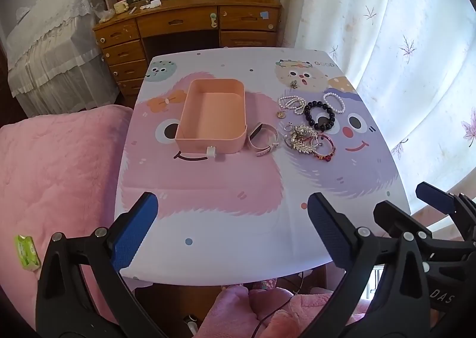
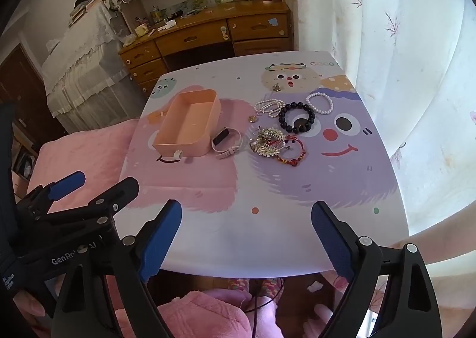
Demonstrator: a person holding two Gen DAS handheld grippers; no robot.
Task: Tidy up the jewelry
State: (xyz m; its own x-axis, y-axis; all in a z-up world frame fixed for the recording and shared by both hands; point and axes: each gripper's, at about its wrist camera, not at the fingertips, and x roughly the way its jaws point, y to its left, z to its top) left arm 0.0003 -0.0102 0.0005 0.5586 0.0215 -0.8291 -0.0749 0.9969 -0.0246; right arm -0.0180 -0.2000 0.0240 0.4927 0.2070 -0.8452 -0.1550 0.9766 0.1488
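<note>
Indistinctly, tangled gold piece [image 2: 267, 141] over red bangle [image 2: 293, 151].

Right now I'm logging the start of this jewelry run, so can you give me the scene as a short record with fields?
surface: cartoon-print table
container: pink box, open, nothing visible inside
beside box: white watch, touching or nearly touching its right side
loose jewelry: black bead bracelet, pearl bracelet, pearl strand, red bangle, gold brooch pile
left gripper: open, holding nothing
right gripper: open, holding nothing
</note>
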